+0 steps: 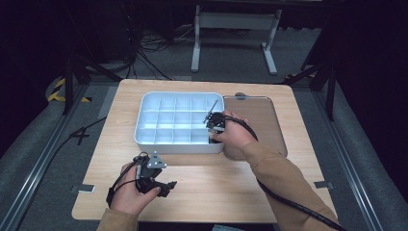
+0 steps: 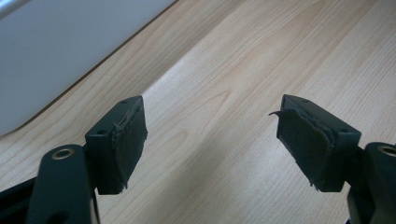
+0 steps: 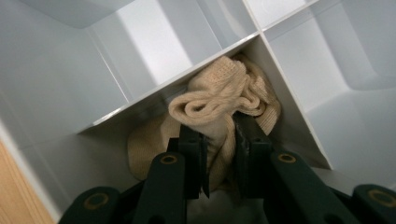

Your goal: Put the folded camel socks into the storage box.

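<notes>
A white tray (image 1: 144, 108) divided into several compartments lies in the middle of the wooden table. My right gripper (image 1: 213, 130) reaches down into its front right corner compartment. In the right gripper view its jaws pinch a bunched cream sock (image 3: 219, 107) that lies inside that compartment (image 3: 107, 140), the cloth squeezed between the pads of my right gripper (image 3: 219, 156). My left gripper (image 1: 163, 185) rests low over the table in front of the tray. Its pads (image 2: 128, 140) stand wide apart over bare wood, and between them my left gripper (image 2: 210, 144) holds nothing.
A brown flat tray (image 1: 262, 120) lies to the right of the white one, under my right forearm. The white tray's outer wall (image 2: 56, 51) is close beyond my left gripper. Cables trail from both grippers. A white stand (image 1: 235, 24) is on the floor behind the table.
</notes>
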A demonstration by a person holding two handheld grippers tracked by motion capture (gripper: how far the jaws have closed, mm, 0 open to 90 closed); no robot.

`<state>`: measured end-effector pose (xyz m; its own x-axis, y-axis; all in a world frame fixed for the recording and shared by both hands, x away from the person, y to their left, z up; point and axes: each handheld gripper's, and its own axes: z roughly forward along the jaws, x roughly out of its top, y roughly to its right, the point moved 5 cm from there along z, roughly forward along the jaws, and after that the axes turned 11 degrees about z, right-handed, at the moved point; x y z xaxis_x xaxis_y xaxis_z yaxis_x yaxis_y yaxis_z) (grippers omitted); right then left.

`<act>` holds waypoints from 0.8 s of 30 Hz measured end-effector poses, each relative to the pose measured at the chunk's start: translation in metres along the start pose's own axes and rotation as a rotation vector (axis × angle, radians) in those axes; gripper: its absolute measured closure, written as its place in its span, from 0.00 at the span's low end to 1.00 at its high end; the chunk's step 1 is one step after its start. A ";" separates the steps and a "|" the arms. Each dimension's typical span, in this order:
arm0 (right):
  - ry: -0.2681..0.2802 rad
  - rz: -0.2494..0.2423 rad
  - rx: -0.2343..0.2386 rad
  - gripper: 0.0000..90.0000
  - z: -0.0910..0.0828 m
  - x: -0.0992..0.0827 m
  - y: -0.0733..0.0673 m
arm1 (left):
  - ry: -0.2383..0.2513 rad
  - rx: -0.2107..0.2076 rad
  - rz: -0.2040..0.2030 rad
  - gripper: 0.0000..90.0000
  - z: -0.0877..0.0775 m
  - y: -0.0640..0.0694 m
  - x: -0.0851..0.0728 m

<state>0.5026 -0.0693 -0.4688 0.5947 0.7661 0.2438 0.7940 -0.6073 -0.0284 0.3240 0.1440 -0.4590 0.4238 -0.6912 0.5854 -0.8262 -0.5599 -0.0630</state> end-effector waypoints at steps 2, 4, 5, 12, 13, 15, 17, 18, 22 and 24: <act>0.008 -0.004 0.009 0.84 0.000 -0.001 0.001 | -0.001 -0.002 -0.006 0.27 0.000 0.000 -0.001; 0.008 -0.006 0.009 0.83 0.000 -0.001 0.000 | -0.008 0.001 0.000 0.27 0.000 -0.001 -0.001; 0.005 -0.010 0.002 0.83 -0.001 -0.001 0.000 | -0.010 0.002 0.001 0.27 0.000 -0.001 -0.001; 0.054 -0.014 0.032 0.71 -0.009 -0.003 -0.003 | -0.003 0.003 -0.006 0.27 -0.001 -0.003 -0.001; 0.071 0.005 0.045 0.67 -0.011 -0.004 -0.004 | -0.003 0.002 -0.007 0.27 -0.001 -0.003 -0.001; 0.081 0.008 0.048 0.65 -0.014 -0.004 -0.004 | -0.009 0.001 -0.005 0.27 -0.002 -0.003 -0.001; 0.120 0.040 0.042 0.61 -0.024 -0.005 -0.002 | -0.007 0.006 -0.001 0.27 -0.002 -0.003 0.000; 0.139 0.043 0.043 0.61 -0.029 -0.006 0.000 | -0.007 0.003 -0.004 0.27 -0.002 -0.003 0.000; 0.206 0.053 0.052 0.60 -0.043 -0.010 0.002 | 0.000 0.004 -0.001 0.27 0.000 -0.003 0.001; 0.246 0.056 0.061 0.60 -0.050 -0.013 0.002 | 0.002 0.002 -0.005 0.27 0.000 -0.003 0.002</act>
<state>0.4901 -0.0912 -0.4236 0.5953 0.6526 0.4687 0.7713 -0.6277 -0.1056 0.3275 0.1439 -0.4579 0.4271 -0.6873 0.5876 -0.8233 -0.5643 -0.0616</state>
